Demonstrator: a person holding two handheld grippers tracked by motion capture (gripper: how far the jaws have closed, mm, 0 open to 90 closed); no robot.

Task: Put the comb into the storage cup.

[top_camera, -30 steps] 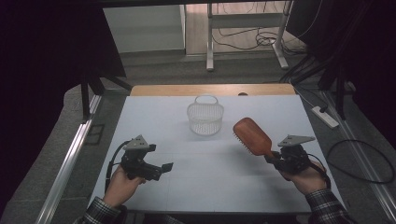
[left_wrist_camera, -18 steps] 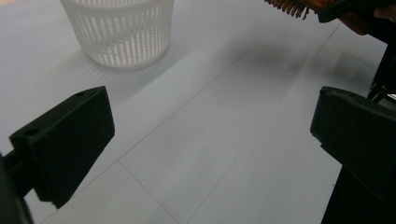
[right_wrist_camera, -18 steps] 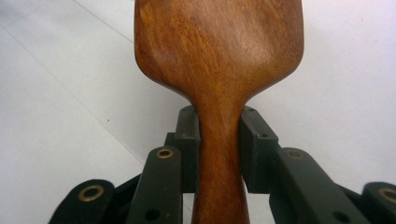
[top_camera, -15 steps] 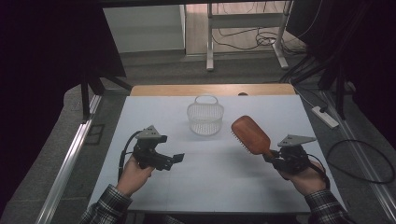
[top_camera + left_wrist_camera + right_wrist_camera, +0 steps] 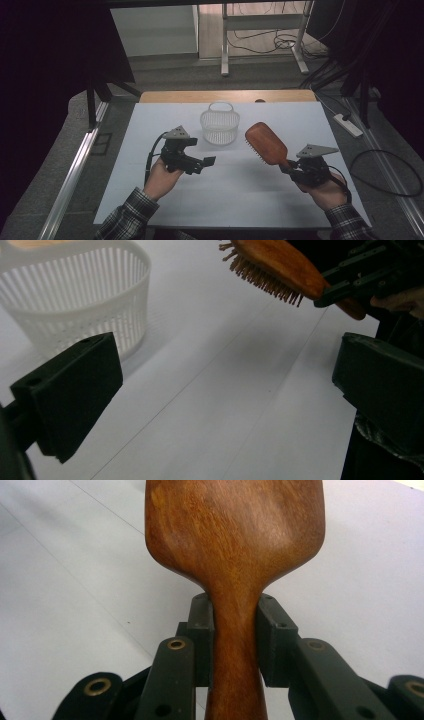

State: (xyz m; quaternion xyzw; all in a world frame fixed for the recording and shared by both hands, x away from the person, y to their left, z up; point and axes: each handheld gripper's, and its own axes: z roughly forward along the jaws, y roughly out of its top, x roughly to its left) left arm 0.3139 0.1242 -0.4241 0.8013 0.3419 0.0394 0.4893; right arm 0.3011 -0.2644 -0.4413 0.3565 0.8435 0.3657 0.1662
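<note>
Hairbrush (image 5: 265, 143) is held by its handle in the right gripper (image 5: 289, 166), seen from the high view: paddle head angled up and away from the claw, raised off the white table (image 5: 240, 200), toward the white basket (image 5: 219, 125). Handle end is taken, probably so the head stays free to go in the basket first. Basket stands well ahead of the brush head, between the two claws and beyond both. Left gripper (image 5: 209, 161) is held off the table, jaws spread, nothing between them, pointed toward the brush; likely kept ready to steady the basket or take the brush.

Left gripper view: left gripper (image 5: 225, 400) jaws stand wide apart with bare table between. Basket (image 5: 75, 295) sits ahead, near the left-hand jaw. Brush (image 5: 280, 267) is seen ahead at upper right, bristles turned down, clear of the table, clamped farther off by the other claw.

Right gripper view: right gripper (image 5: 234, 640) jaws are closed on the narrow neck of the brush (image 5: 235, 535), pads pressed on both sides. Smooth wooden back faces the camera. Neck grip is judged to stop the head from twisting.
</note>
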